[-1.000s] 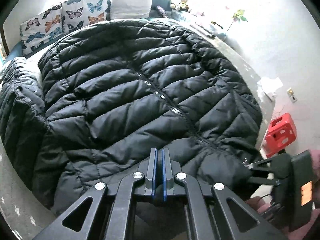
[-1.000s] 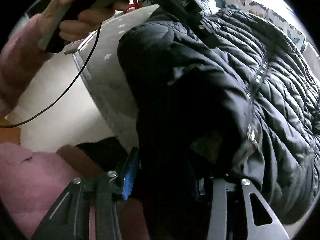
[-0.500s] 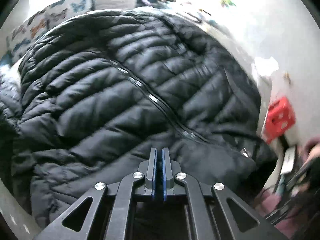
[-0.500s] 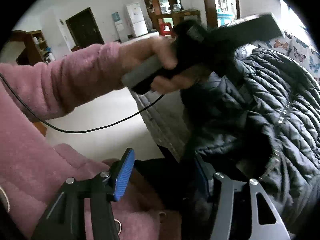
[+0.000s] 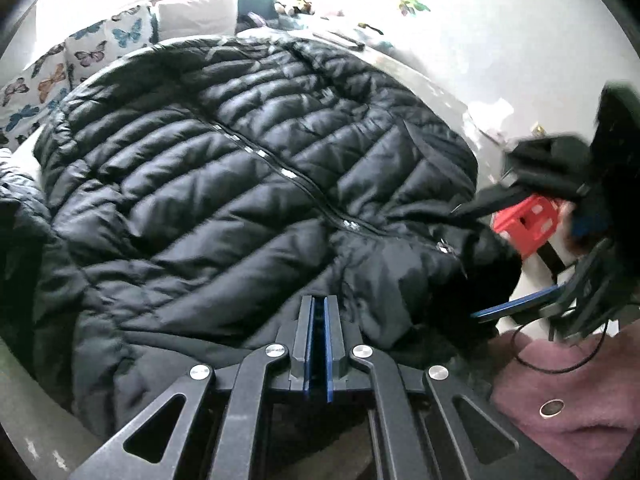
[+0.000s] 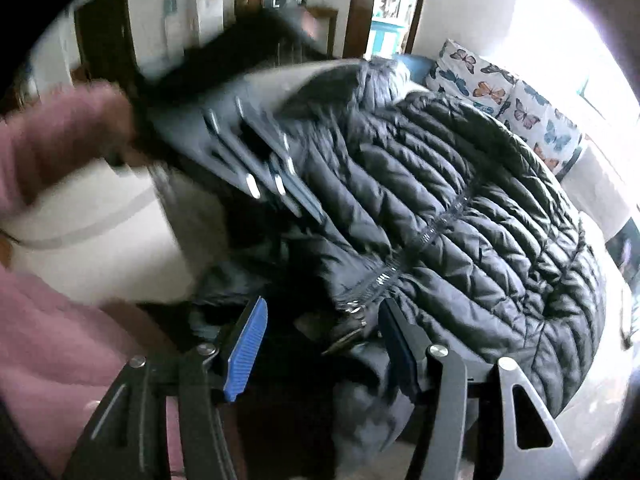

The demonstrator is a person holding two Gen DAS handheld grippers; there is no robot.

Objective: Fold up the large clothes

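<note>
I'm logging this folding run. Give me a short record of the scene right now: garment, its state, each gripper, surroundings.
garment: black puffer jacket
state: spread flat, front up, zipper closed, not yet folded
left gripper: shut, empty, above the hem
right gripper: open, hem corner between its fingers, not pinched
surroundings: butterfly cushions beyond the jacket; red stool beside it

Black puffy quilted jacket (image 5: 248, 184) spread flat on the pale grey bed cover (image 6: 592, 412). Butterfly-print square pillows (image 5: 60, 76) lined up behind it, at the far edge. Small red plastic stool (image 5: 524, 220) down on the floor, right of the jacket's near corner in the left wrist view.
</note>
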